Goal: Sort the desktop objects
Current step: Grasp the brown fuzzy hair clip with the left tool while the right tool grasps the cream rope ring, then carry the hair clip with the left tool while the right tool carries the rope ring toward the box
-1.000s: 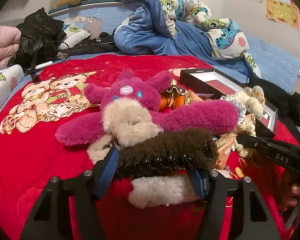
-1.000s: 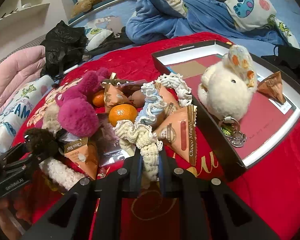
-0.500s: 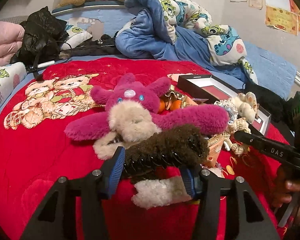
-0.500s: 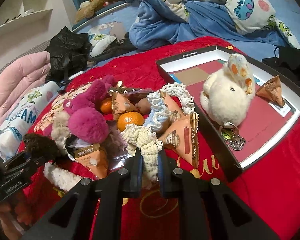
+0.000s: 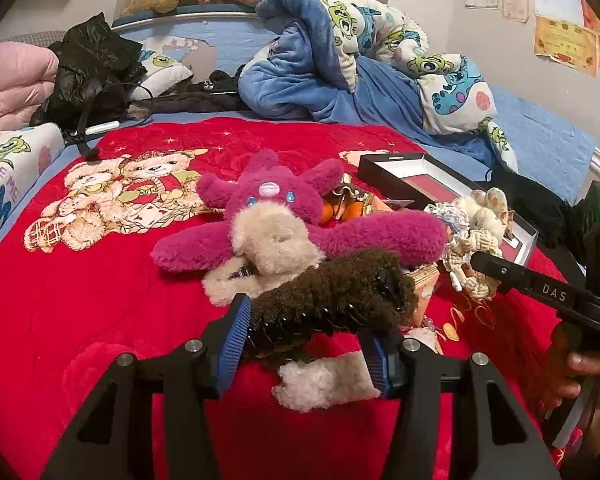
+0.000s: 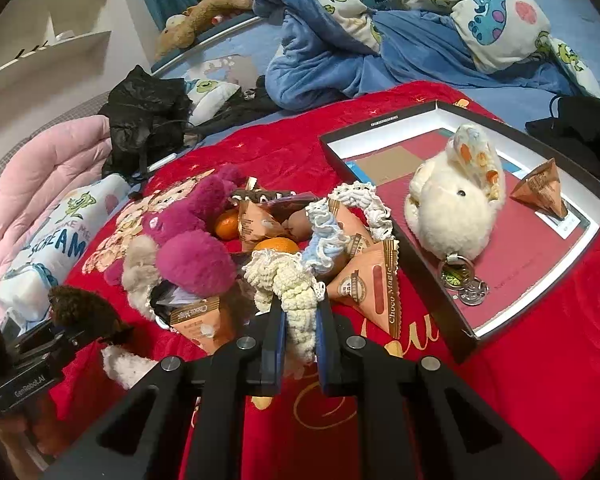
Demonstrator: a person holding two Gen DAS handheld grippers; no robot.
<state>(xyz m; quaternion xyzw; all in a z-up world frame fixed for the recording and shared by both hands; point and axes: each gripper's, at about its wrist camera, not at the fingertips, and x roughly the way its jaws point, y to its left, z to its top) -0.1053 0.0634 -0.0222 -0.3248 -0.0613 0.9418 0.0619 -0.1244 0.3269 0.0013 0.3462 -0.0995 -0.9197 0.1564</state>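
Observation:
My left gripper (image 5: pixel 304 340) is shut on a brown fuzzy hair claw (image 5: pixel 336 292) and holds it above the red blanket; it also shows at the left of the right wrist view (image 6: pixel 84 312). My right gripper (image 6: pixel 298 332) is shut on a cream crocheted scrunchie (image 6: pixel 288 284) at the near edge of the pile. The pile holds a magenta plush bear (image 5: pixel 284 216), oranges (image 6: pixel 276 246), orange Choco Magic packets (image 6: pixel 368 280) and a blue scrunchie (image 6: pixel 320 240). A black tray (image 6: pixel 432 280) to the right holds a white plush keychain (image 6: pixel 452 200) and one packet (image 6: pixel 540 188).
A cream fuzzy clip (image 5: pixel 324 380) lies on the red blanket (image 5: pixel 80 300) under my left gripper. Blue bedding (image 6: pixel 380 40), a black jacket (image 6: pixel 148 120) and a pink quilt (image 6: pixel 40 184) lie behind the pile. A black cloth (image 6: pixel 588 132) lies past the tray.
My left gripper has lifted the brown hair claw up and back from the pile. My right gripper has drawn back slightly with the cream scrunchie.

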